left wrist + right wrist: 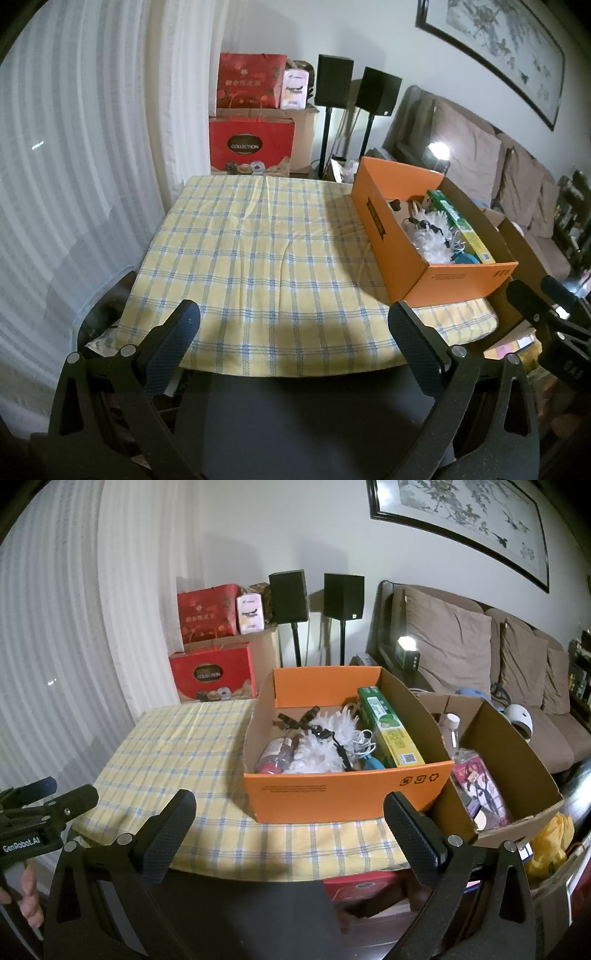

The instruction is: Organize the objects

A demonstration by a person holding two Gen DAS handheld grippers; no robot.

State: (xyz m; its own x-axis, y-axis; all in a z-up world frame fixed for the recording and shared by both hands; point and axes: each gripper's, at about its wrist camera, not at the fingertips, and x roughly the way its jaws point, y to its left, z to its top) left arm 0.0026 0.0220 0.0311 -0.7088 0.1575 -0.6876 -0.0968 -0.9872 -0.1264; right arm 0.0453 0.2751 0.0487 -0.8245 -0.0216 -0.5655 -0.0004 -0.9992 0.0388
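Checked tablecloth [258, 240] lies bare. Both my grippers, left gripper [293, 321] and right gripper [290, 808], hang wide, holding nothing. Things sit in the orange box [347, 794]; I should reach in slowly from above.

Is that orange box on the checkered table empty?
No, the orange box holds several things, among them a green carton, a white fluffy item and a bottle lying on its side.
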